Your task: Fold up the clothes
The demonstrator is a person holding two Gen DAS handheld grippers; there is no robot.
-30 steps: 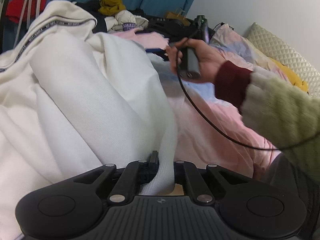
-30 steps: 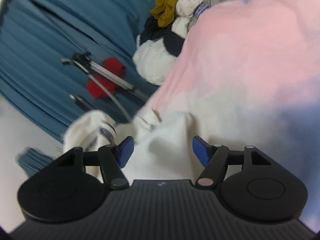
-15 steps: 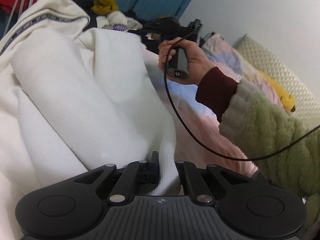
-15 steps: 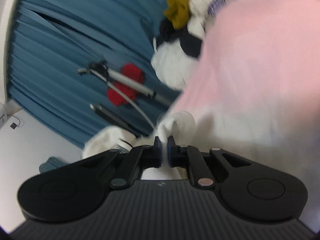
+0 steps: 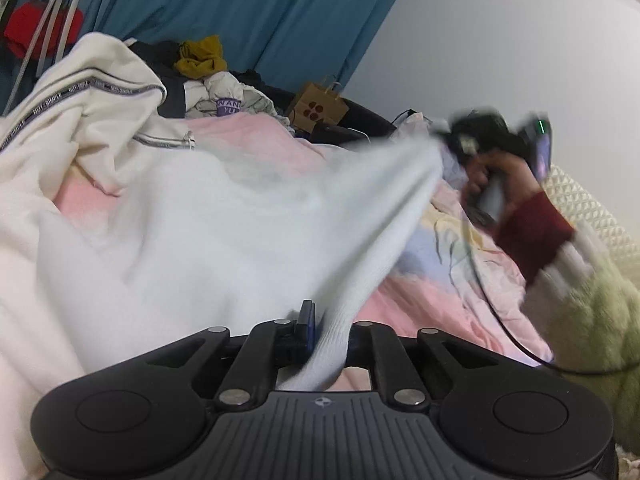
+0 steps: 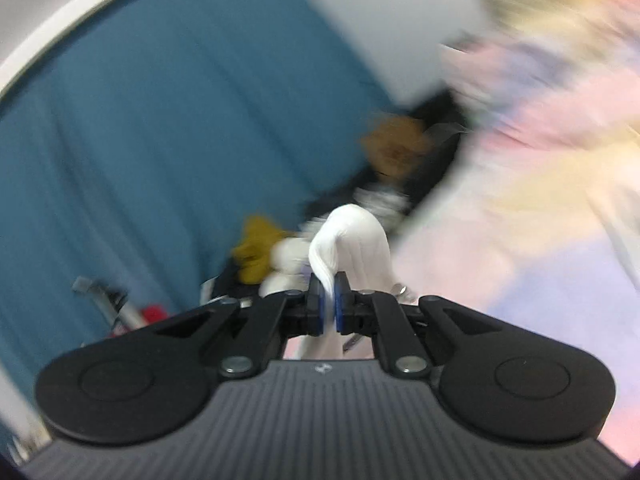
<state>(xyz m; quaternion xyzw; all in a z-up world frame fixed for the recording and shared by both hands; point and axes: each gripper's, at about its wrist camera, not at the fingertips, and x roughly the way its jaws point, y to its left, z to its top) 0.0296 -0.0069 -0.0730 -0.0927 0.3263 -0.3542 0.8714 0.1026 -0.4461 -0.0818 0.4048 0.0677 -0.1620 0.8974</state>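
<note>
Left gripper [image 5: 320,328]: is being kept clamped on the white garment [image 5: 208,232].
Right gripper [image 6: 328,306]: is being kept clamped on another edge.
Garment: is being stretched above the pink bedding [image 5: 424,300].
Progress: spread, no fold shown; pile of clothes [image 5: 208,80] is being left unfolded.

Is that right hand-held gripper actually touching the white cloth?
Touching. The right wrist view shows the right hand-held gripper shut on the white cloth, pinched between its blue pads.
</note>
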